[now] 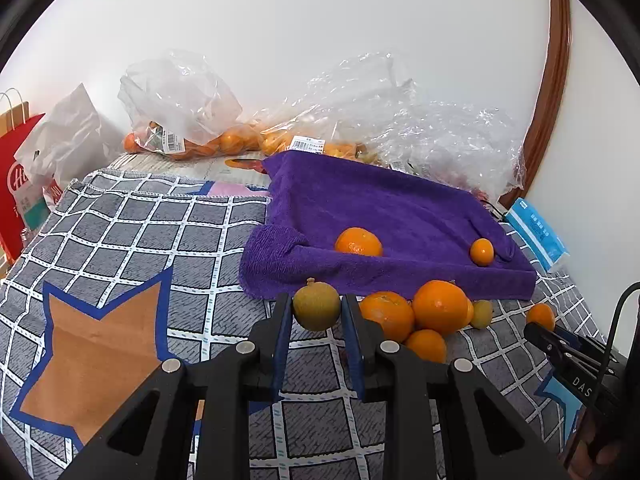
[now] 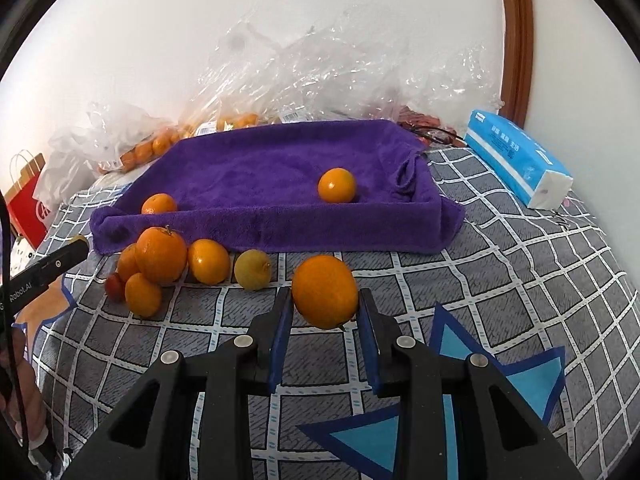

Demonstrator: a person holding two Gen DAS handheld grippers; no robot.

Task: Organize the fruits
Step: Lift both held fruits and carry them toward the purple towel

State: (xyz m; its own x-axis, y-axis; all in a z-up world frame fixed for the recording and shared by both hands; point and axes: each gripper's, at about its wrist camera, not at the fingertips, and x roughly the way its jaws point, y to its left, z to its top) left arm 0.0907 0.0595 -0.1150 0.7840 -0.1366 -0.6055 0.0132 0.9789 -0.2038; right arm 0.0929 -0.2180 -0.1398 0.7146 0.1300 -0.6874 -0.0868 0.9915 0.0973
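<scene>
The purple towel tray (image 2: 256, 216) hides the bottom of two oranges inside it, while the left gripper (image 1: 316, 312) seems to squeeze a green-yellow fruit (image 1: 317, 306), stem up, and the right gripper (image 2: 325, 308) hugs a big orange (image 2: 325, 297) just before the tray.
</scene>
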